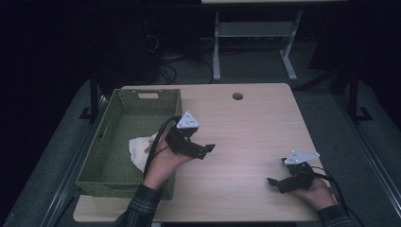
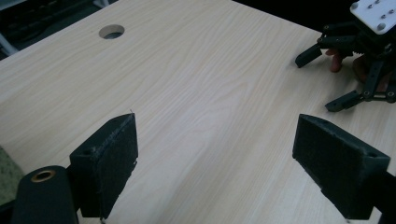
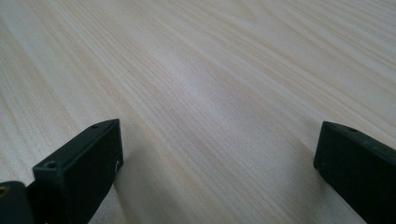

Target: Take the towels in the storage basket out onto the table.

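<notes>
White cloth behind left fingers

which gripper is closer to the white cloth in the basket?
Left. The left gripper sits just right of the green basket, beside the white cloth. The right gripper is far across the table, near its front right corner.

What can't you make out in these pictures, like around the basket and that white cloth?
- White cloth in the green basket, high view: its right part hidden by the left hand; too small and dim to identify.
- Left gripper, high view: jaws too small to judge.
- Room beyond the table: too dark.
</notes>
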`<state>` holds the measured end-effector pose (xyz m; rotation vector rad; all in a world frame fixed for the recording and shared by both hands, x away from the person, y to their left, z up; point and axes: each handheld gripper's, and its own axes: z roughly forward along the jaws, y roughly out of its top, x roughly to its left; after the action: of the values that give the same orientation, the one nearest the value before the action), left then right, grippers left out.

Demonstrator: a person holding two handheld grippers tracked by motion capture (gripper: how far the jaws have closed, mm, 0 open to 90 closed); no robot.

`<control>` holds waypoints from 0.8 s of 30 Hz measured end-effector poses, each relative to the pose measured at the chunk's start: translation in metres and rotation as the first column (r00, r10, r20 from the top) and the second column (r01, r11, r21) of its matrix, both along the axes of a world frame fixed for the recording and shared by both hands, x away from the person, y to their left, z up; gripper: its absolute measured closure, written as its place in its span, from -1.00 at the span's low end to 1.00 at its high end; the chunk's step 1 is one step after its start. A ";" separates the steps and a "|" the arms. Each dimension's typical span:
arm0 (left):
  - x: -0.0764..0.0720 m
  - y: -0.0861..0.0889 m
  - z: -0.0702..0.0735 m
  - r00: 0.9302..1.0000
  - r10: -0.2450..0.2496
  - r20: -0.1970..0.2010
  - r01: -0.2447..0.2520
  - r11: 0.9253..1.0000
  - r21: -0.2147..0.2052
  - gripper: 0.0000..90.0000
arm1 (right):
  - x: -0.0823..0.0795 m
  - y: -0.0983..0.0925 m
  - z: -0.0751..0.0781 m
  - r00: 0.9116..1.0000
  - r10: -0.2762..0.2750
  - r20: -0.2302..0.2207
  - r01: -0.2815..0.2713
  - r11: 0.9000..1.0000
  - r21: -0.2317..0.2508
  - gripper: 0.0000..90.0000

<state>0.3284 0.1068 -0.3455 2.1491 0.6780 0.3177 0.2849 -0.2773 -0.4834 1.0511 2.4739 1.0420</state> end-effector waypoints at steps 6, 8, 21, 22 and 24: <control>0.003 0.013 0.002 1.000 0.024 -0.014 -0.024 1.000 0.000 -0.70 | 0.000 0.000 0.000 1.000 0.000 0.000 0.000 1.000 0.000 -0.98; 0.003 0.017 0.001 0.999 0.036 -0.017 -0.036 0.999 0.000 -0.70 | 0.000 0.000 0.000 1.000 0.000 0.000 0.000 1.000 0.000 -0.98; 0.006 0.041 0.002 0.996 0.083 -0.024 -0.083 0.996 0.009 -0.70 | 0.000 0.000 0.000 1.000 0.001 0.001 -0.001 1.000 0.000 -0.98; 0.006 0.046 0.002 0.995 0.095 -0.024 -0.095 0.995 0.004 -0.70 | 0.000 0.000 0.000 1.000 0.000 0.000 0.000 1.000 0.000 -0.98; 0.007 0.052 0.003 0.994 0.105 -0.023 -0.106 0.994 -0.001 -0.70 | 0.000 0.000 0.000 1.000 0.000 0.000 0.000 1.000 0.000 -0.98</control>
<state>0.3352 0.1593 -0.3424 2.1214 0.8063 0.3490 0.2850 -0.2774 -0.4834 1.0506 2.4740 1.0422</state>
